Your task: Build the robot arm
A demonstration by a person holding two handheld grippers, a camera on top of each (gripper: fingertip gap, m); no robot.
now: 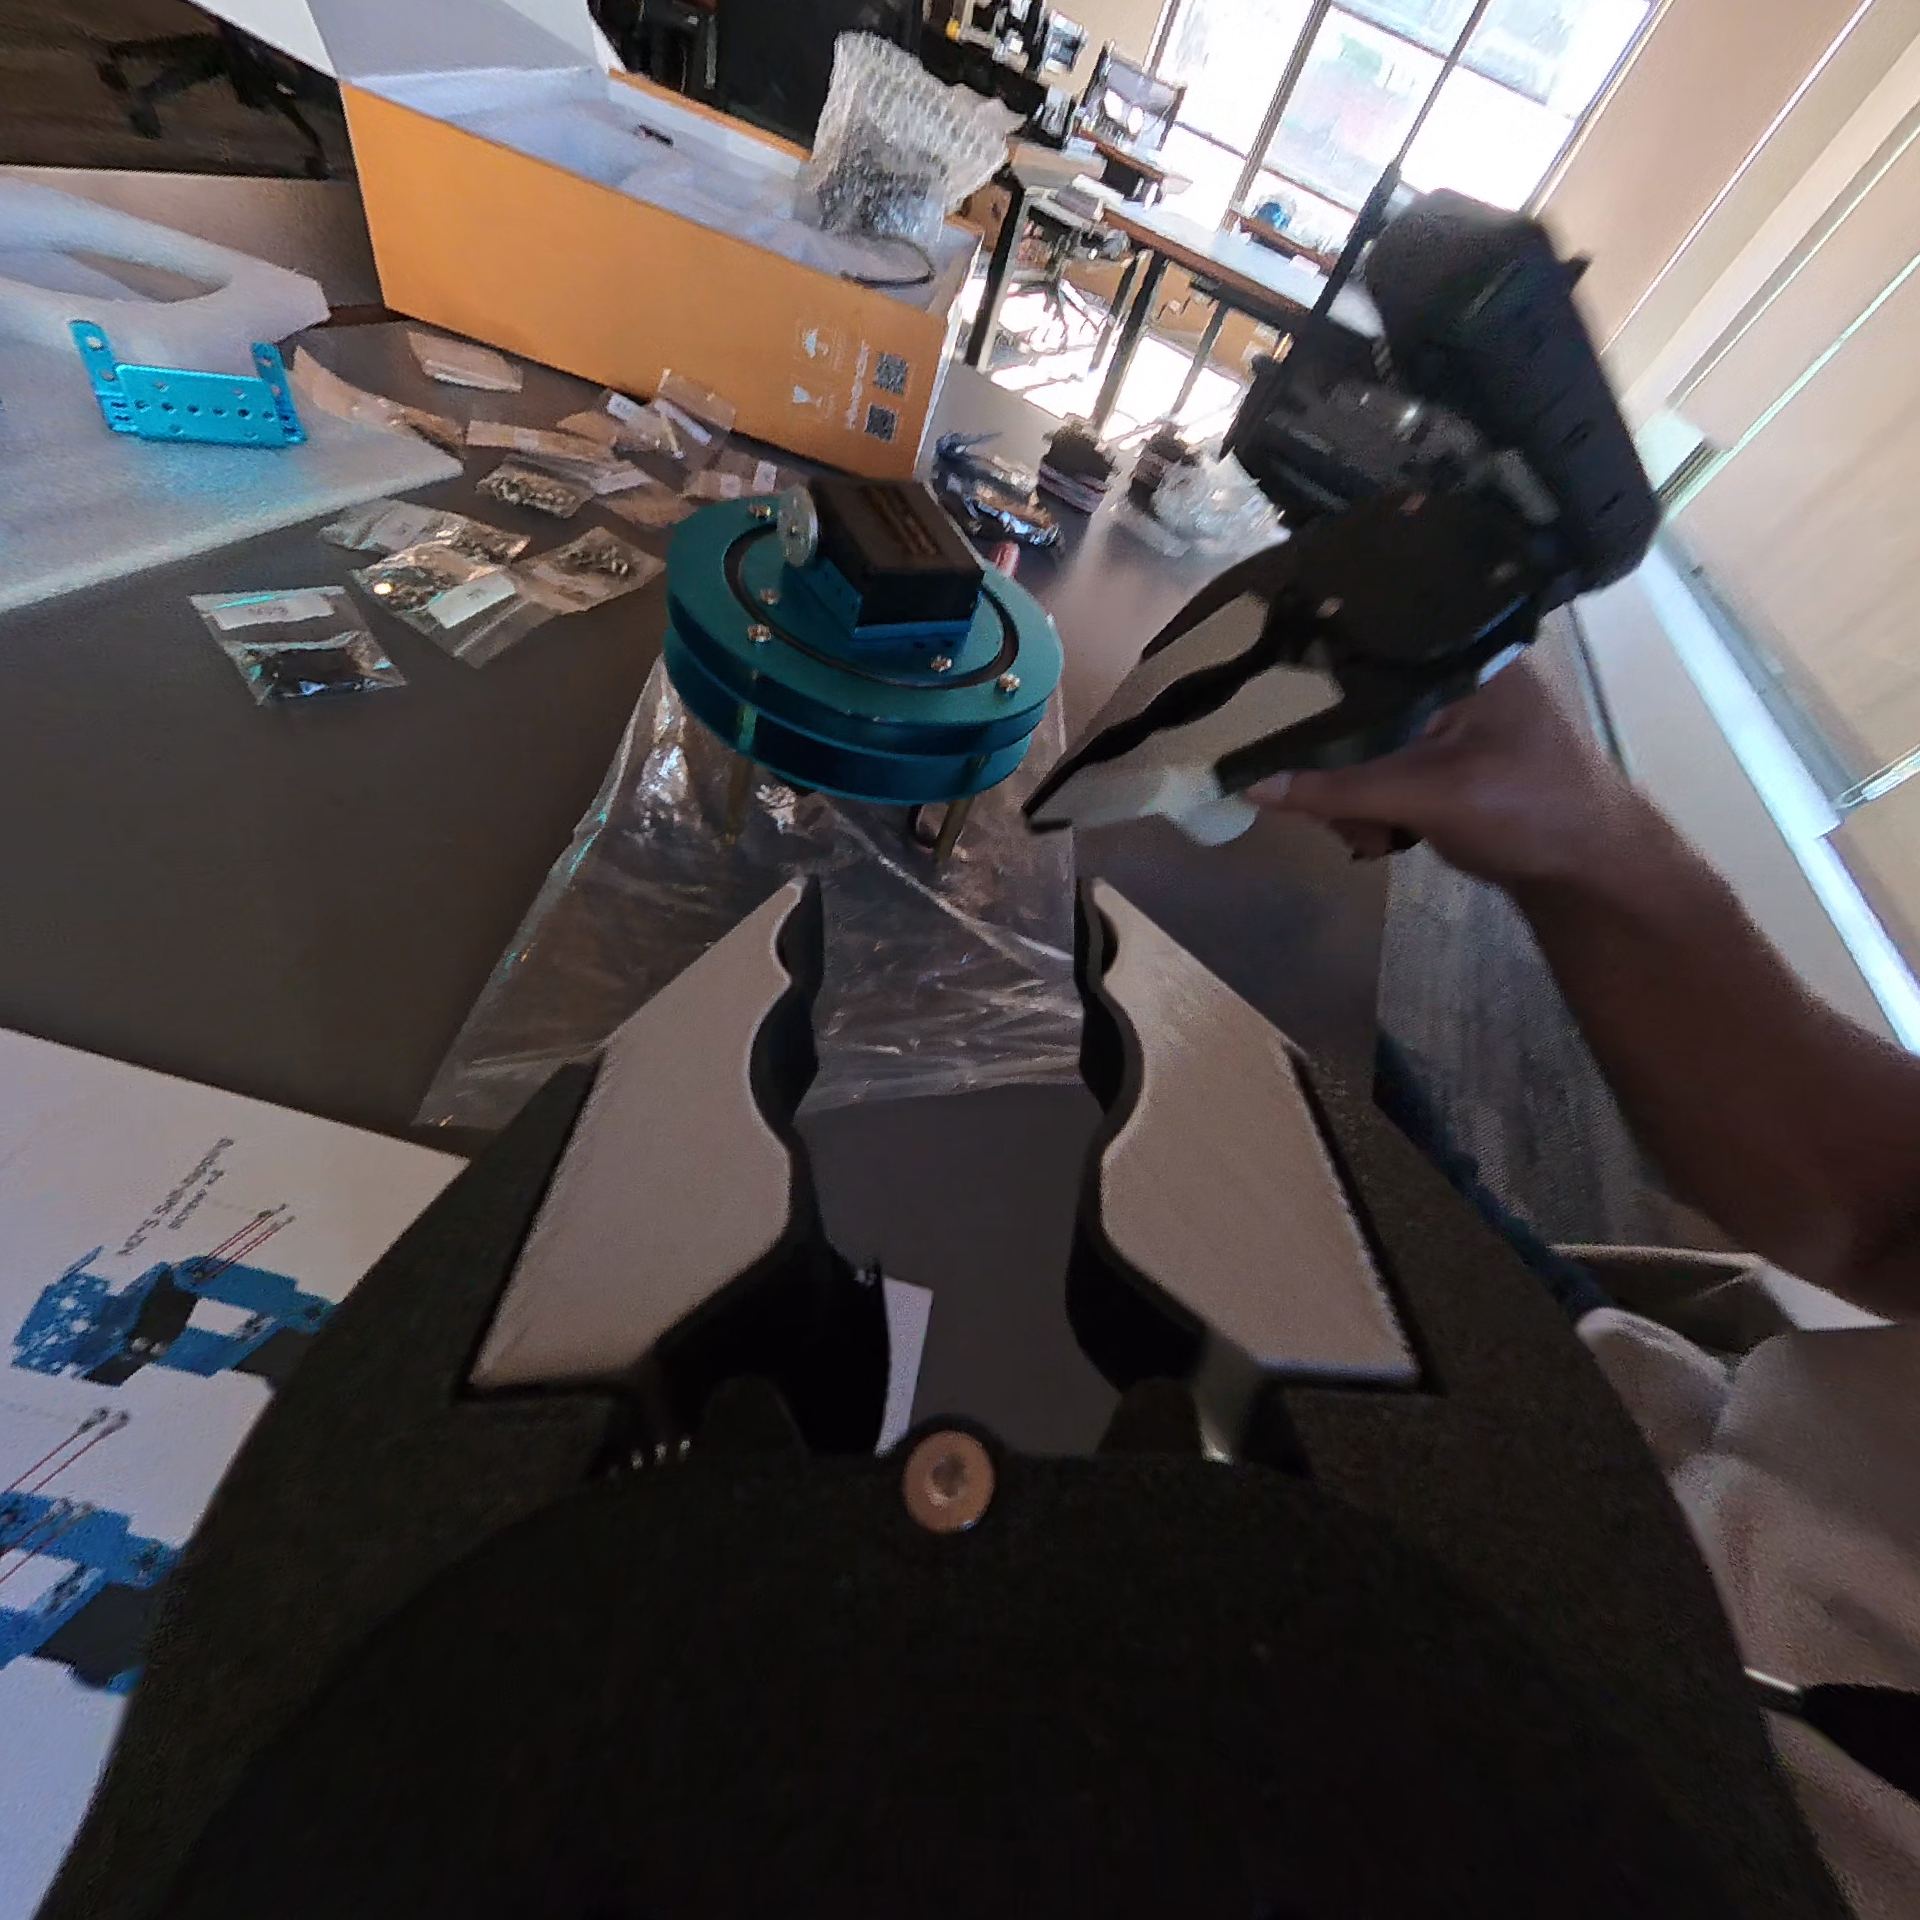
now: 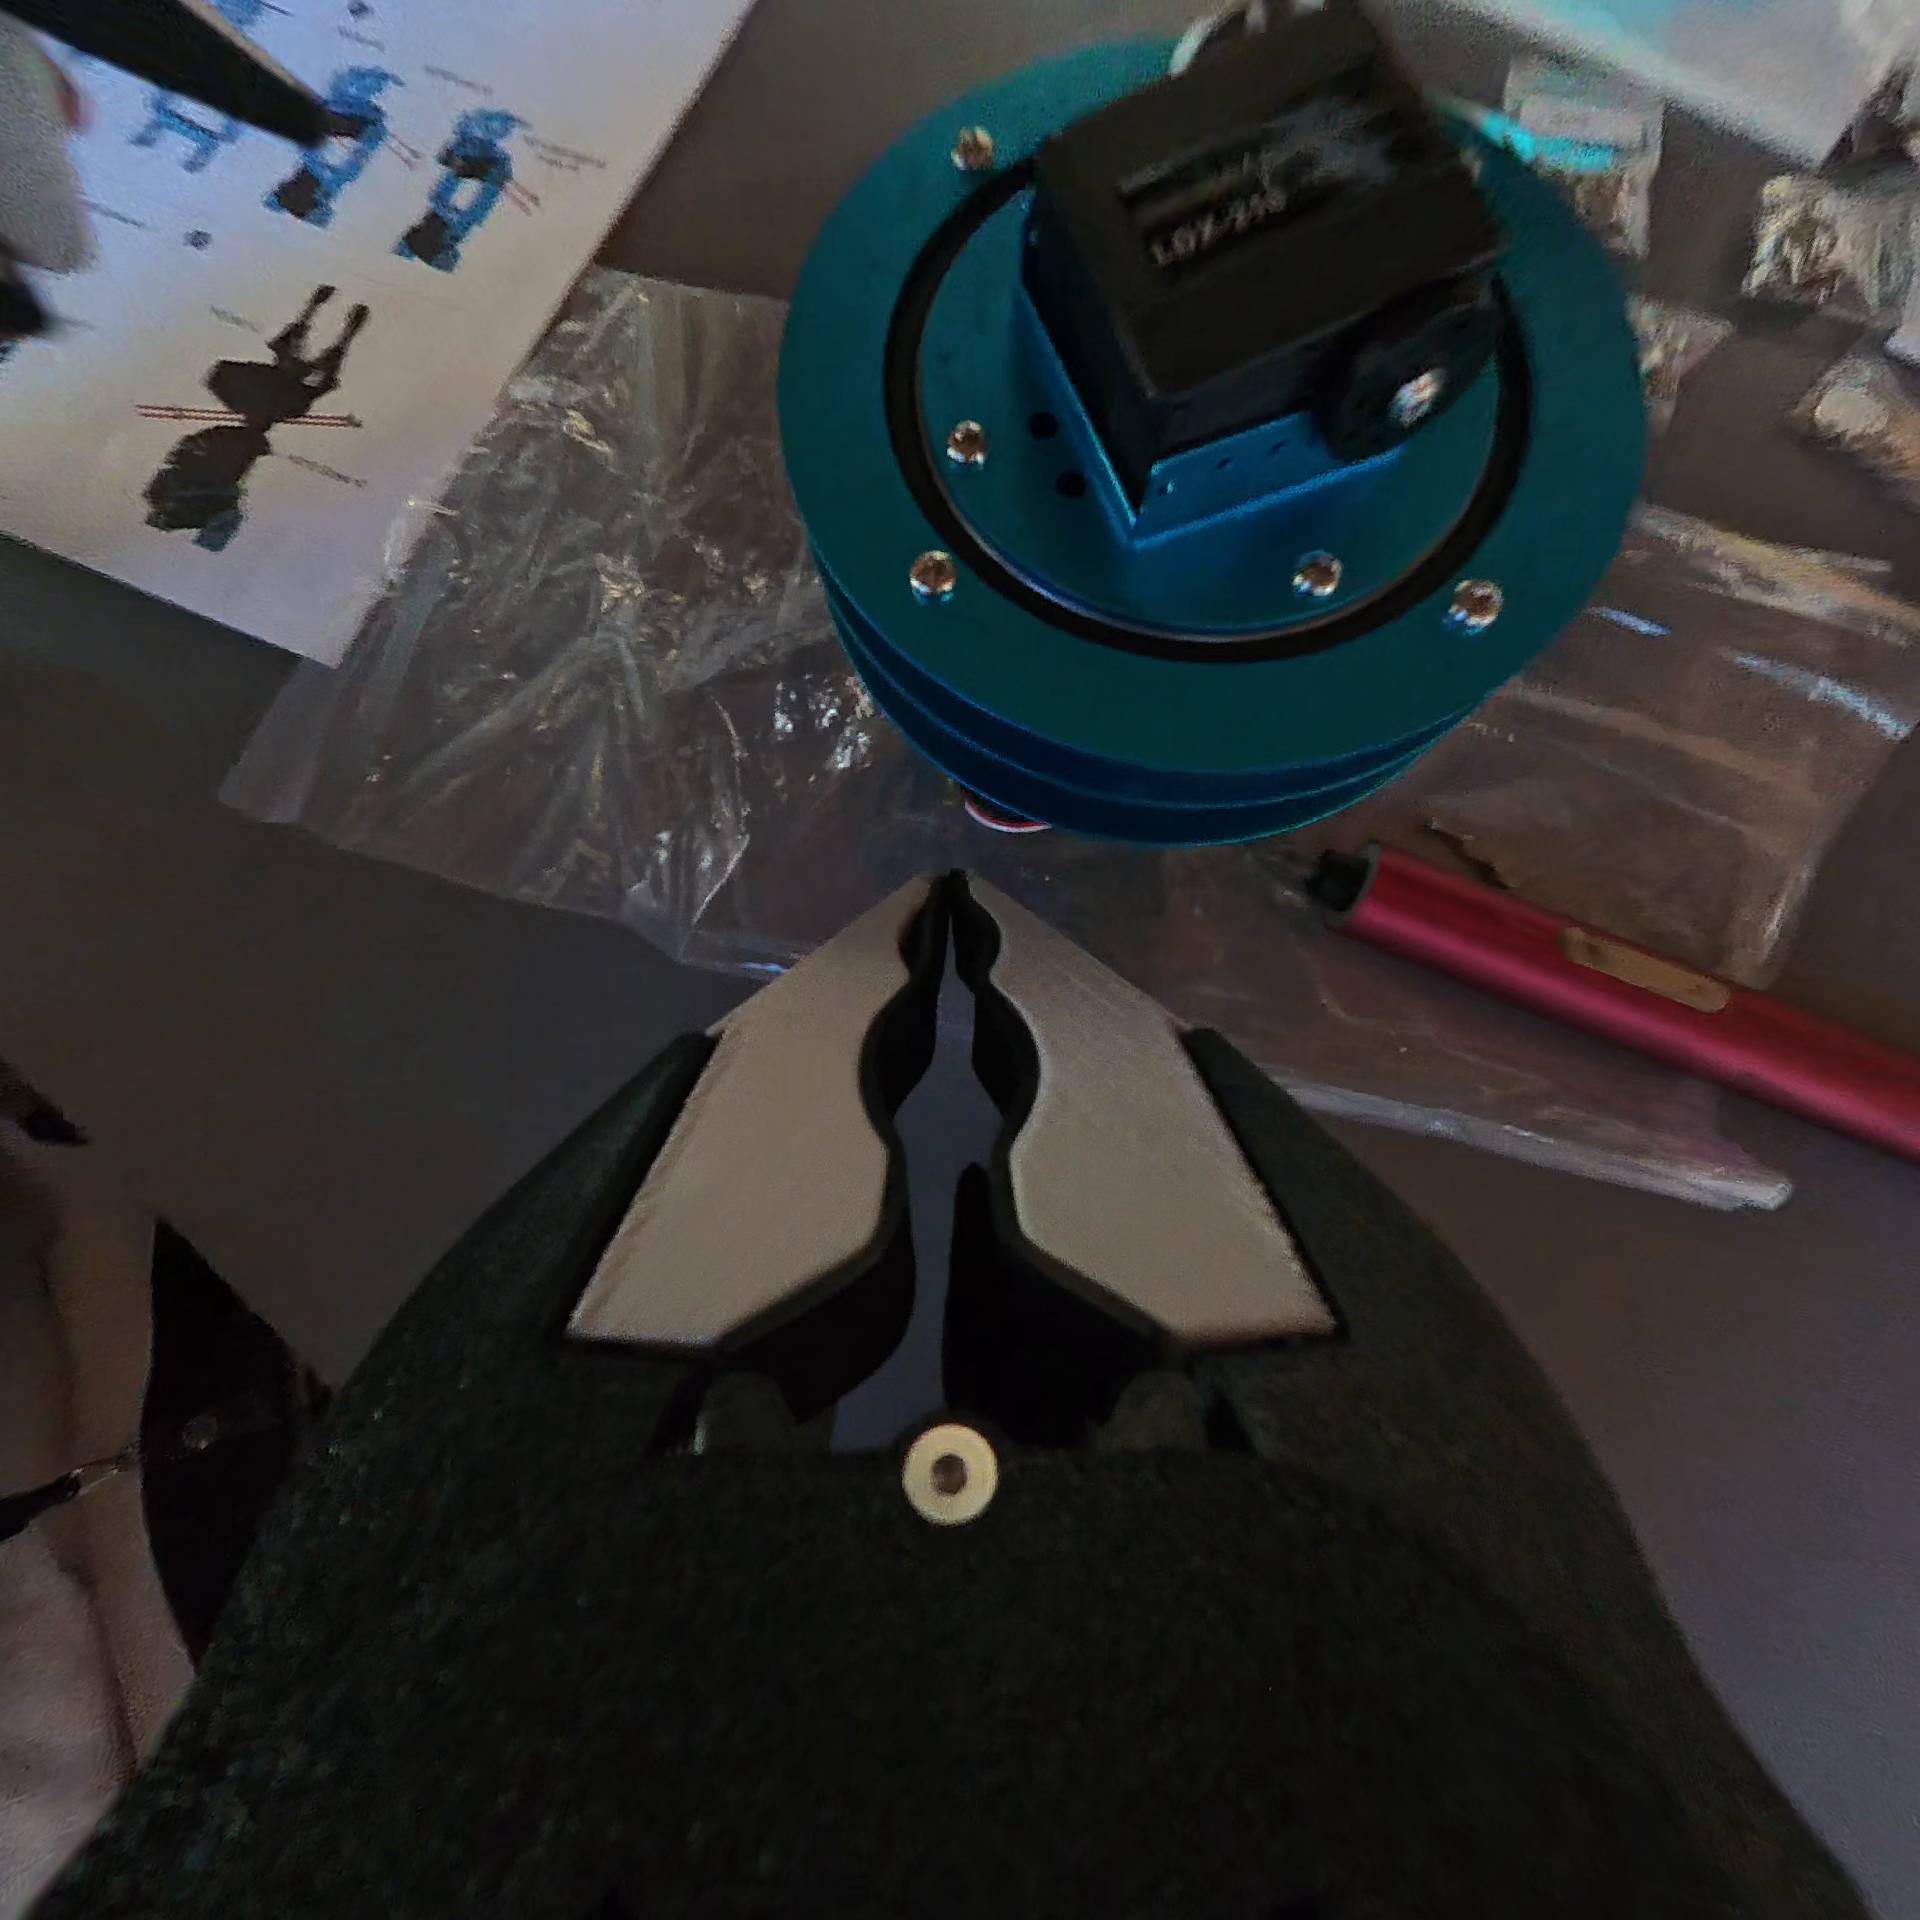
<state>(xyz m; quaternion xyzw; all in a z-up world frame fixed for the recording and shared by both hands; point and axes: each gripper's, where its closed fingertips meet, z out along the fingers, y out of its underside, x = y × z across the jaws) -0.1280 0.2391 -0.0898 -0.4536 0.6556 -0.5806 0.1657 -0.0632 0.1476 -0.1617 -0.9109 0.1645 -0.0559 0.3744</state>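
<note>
Left claw (image 1: 943, 894): spread wide, empty, above clear plastic bag (image 1: 831, 966). Right claw (image 2: 951, 883): tips together (nothing held), near teal round base (image 2: 1195, 665). Red tube (image 2: 1621, 1018): right view only.

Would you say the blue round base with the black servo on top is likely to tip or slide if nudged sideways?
Probably tippy: the blue round base stands raised on thin legs, with the black servo mounted high. It rests on crinkled clear plastic, so it may slide too.

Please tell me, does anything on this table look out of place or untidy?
Mostly clutter: small parts bags lie scattered. The blue round base stands partly on a crumpled clear plastic bag, which could make it unsteady. Nothing looks damaged or spilled.
</note>
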